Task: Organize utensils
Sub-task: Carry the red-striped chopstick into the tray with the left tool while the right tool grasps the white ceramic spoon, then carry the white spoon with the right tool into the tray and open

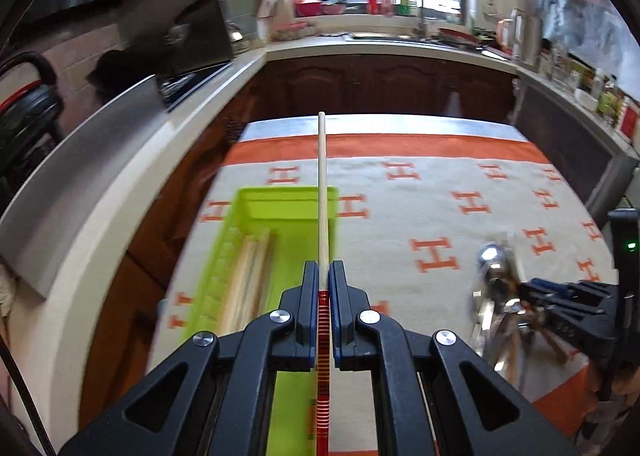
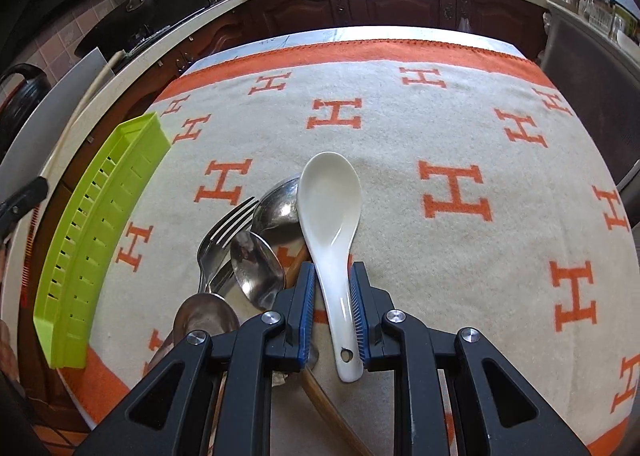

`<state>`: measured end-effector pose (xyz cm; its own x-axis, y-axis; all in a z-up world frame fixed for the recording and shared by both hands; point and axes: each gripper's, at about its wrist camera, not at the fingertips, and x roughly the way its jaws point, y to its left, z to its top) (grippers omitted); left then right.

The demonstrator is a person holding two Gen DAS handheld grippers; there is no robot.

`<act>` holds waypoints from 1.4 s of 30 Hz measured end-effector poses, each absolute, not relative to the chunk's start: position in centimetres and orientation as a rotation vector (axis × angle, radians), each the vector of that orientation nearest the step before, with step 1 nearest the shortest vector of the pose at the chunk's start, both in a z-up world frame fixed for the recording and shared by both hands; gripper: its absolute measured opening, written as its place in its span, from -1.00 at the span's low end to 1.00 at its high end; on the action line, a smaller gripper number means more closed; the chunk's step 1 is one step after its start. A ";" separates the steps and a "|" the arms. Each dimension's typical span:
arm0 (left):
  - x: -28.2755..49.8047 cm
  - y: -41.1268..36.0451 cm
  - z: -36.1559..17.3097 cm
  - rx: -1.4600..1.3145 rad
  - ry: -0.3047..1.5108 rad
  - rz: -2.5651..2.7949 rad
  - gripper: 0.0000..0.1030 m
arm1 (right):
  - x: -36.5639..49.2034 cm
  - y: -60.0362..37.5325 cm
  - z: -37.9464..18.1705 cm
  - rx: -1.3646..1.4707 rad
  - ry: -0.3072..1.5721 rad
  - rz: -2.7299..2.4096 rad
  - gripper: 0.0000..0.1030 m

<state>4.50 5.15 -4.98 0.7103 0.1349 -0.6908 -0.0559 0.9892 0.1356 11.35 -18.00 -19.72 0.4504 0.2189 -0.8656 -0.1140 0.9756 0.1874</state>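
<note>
Left tongs [image 1: 324, 276] clamp chopstick [image 1: 322, 183]: lower parallel into tray [image 1: 248, 199] (tabletop's left edge). Right tongs [image 2: 332, 276] grip ceramic spoon [image 2: 330, 191].

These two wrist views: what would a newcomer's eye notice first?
The left gripper pinches a single chopstick above the lime green tray. The right gripper grips a white ceramic spoon beside a pile of metal cutlery on the orange H-patterned cloth.

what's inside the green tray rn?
Pale wooden chopsticks lie along the green tray. The left gripper and its held chopstick cover the tray's near end.
</note>
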 end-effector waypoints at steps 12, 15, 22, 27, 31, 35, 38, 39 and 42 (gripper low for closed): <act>4.7 10.4 -11.5 0.103 0.990 0.190 -0.92 | 11.2 -17.1 -19.5 0.041 1.065 0.162 -0.91; 4.3 10.7 -11.7 0.089 1.000 0.196 -0.64 | 10.9 -17.1 -18.7 0.045 1.055 0.150 -0.95; 3.0 11.5 -9.8 0.020 0.951 0.184 -0.33 | 10.2 -17.9 -18.3 0.126 1.079 0.120 -0.95; 1.9 11.5 -8.5 0.001 0.905 0.163 -0.29 | 9.2 -18.4 -16.2 0.198 1.059 0.124 -0.95; 1.3 11.2 -7.4 0.006 0.866 0.146 -0.29 | 8.5 -17.9 -13.6 0.240 1.034 0.161 -0.95; 0.7 11.5 -6.3 0.011 0.814 0.155 -0.17 | 8.3 -15.8 -10.9 0.270 1.033 0.236 -0.95; 0.6 12.5 -5.4 0.020 0.785 0.207 -0.01 | 8.5 -12.9 -8.9 0.290 1.049 0.323 -0.95; 0.5 12.8 -5.2 0.019 0.778 0.225 -0.01 | 8.6 -12.1 -8.5 0.297 1.057 0.346 -0.95; 0.4 14.3 -4.5 -0.008 0.764 0.251 0.01 | 9.4 -8.2 -7.4 0.310 1.090 0.422 -0.95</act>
<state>0.42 14.26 -4.50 0.6940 0.2220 -0.6849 -0.2279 0.9701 0.0835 9.45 -8.25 -7.35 0.3966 0.4759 -0.7850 -0.1769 0.8787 0.4434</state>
